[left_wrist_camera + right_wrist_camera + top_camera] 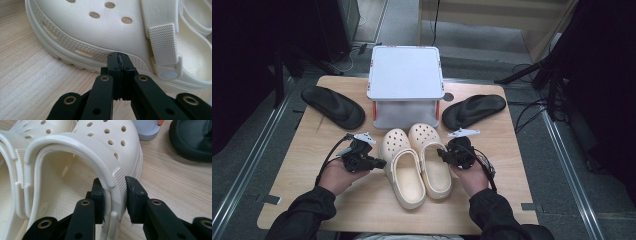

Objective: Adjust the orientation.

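Two cream clogs lie side by side mid-table, toes pointing away: the left clog (404, 172) (87, 27) and the right clog (432, 160) (100, 135). My left gripper (381, 162) (118, 56) is shut with nothing between its jaws, and its tip sits at the left clog's outer sole edge, just short of the strap rivet. My right gripper (441, 154) (113, 182) straddles the right clog's outer side wall where the ribbed strap end sits. One jaw is inside the shoe, the other outside. The pads stand beside the wall without squeezing it.
A grey-white box (405, 72) with orange corners stands behind the clogs. A black sandal (333, 106) lies at the back left and another black sandal (473, 110) (192, 137) at the back right. The wooden table (312, 165) ends close behind the box.
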The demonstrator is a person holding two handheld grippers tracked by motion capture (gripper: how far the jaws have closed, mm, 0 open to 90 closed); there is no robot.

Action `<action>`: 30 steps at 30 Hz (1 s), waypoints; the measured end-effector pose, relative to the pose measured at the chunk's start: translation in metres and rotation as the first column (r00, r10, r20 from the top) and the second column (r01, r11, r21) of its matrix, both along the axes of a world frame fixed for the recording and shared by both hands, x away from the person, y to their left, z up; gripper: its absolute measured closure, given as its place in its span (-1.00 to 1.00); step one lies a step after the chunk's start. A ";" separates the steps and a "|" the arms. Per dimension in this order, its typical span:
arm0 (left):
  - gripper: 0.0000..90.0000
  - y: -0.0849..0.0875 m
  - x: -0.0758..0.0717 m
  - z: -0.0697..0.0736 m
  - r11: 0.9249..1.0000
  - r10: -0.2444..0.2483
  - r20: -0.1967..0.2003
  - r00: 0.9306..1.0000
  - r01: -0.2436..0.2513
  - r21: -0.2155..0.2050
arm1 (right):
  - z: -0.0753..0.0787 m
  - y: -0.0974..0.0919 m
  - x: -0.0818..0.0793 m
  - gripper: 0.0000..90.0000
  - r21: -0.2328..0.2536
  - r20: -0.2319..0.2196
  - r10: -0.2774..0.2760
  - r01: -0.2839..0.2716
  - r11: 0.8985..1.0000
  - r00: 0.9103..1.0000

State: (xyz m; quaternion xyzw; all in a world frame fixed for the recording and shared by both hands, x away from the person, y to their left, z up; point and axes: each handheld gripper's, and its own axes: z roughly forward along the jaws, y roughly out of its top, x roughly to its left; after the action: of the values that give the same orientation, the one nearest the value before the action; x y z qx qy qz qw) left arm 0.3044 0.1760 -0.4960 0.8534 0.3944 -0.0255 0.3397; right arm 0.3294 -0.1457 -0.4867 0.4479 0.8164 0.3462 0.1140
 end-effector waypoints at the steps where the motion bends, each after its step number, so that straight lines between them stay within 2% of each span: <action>1: 0.98 0.000 0.000 0.000 1.000 0.001 -0.001 1.000 -0.001 0.000 | 0.000 -0.001 0.000 0.54 0.005 0.001 0.006 -0.006 1.000 1.000; 4: 0.97 0.005 0.001 0.004 1.000 0.017 0.003 1.000 -0.017 -0.022 | 0.001 -0.005 0.002 0.46 0.037 -0.011 0.026 -0.025 0.999 1.000; 6: 0.95 0.008 0.001 0.008 0.999 0.032 0.017 0.999 -0.031 -0.039 | 0.004 -0.008 0.000 0.36 0.058 0.018 0.024 -0.025 0.998 1.000; 8: 0.91 0.012 0.002 0.015 0.996 0.051 0.026 0.998 -0.048 -0.076 | 0.009 -0.010 -0.002 0.27 0.077 0.038 0.028 -0.031 0.997 0.999; 11: 0.81 0.014 0.003 0.023 0.994 0.056 0.042 0.998 -0.051 -0.098 | 0.017 -0.015 -0.006 0.20 0.130 0.043 0.044 -0.049 0.990 0.998; 17: 0.65 0.016 0.013 0.037 0.994 0.066 0.070 0.995 -0.060 -0.087 | 0.030 -0.019 -0.021 0.18 0.161 0.044 0.081 -0.087 0.983 0.996; 19: 0.66 0.016 0.016 0.044 0.994 0.074 0.081 0.994 -0.066 -0.089 | 0.032 -0.020 -0.026 0.20 0.175 0.038 0.096 -0.101 0.979 0.995; 21: 0.68 0.019 0.022 0.051 0.993 0.075 0.084 0.994 -0.067 -0.094 | 0.032 -0.020 -0.029 0.22 0.187 0.030 0.116 -0.120 0.975 0.993; 24: 0.72 0.022 0.032 0.060 0.992 0.087 0.067 0.994 -0.080 -0.101 | 0.029 -0.018 -0.032 0.22 0.201 -0.016 0.150 -0.143 0.969 0.989; 30: 0.89 0.023 0.055 0.074 0.990 0.095 0.067 0.993 -0.087 -0.111 | 0.026 -0.014 -0.040 0.22 0.211 0.001 0.160 -0.156 0.965 0.987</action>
State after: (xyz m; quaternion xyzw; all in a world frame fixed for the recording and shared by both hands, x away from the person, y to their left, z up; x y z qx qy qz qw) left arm 0.3591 0.1995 -0.4220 0.8152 0.4186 -0.0004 0.4003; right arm 0.2898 -0.1593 -0.4606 0.3936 0.8091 0.4352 0.0315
